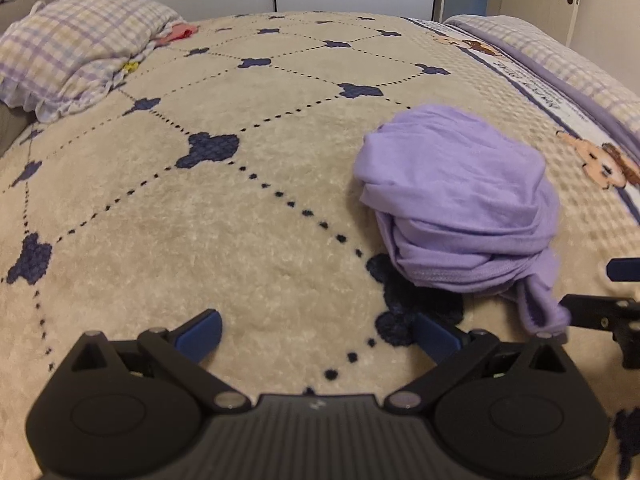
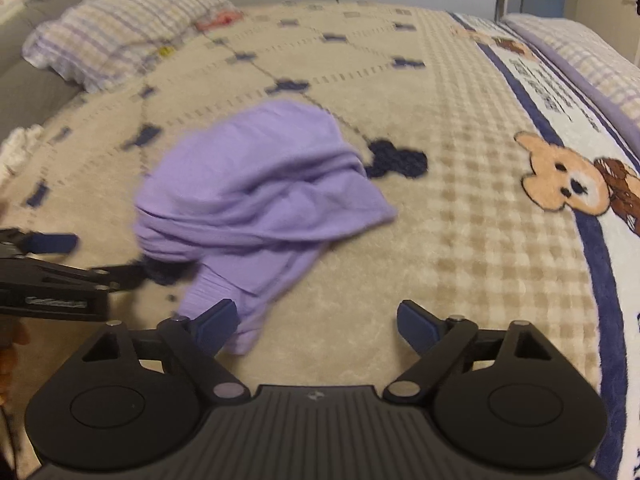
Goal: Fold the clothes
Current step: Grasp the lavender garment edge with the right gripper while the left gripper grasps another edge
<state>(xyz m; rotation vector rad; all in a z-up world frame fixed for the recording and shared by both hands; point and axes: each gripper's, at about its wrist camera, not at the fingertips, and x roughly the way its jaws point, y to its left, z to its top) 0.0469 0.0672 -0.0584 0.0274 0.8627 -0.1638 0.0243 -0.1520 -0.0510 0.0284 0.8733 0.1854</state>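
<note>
- Soft, even indoor light; no glare.
- Faint shadow lies just under the purple garment [image 1: 456, 200] ahead of the left gripper [image 1: 318, 334].
- Right wrist view is motion-blurred ahead of its gripper [image 2: 318, 322].
- Fisheye bending and dark corners.

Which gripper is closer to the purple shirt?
Right. The right gripper has one finger at the purple shirt and its trailing end. The left gripper sits beside it, over bare blanket.

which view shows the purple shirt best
The left wrist view: the purple shirt is sharp there, its bunched folds and ribbed hem clear, though it sits off to the right. The right wrist view centres the crumpled heap and shows more of its near edge, but motion blur smears the detail.
</note>
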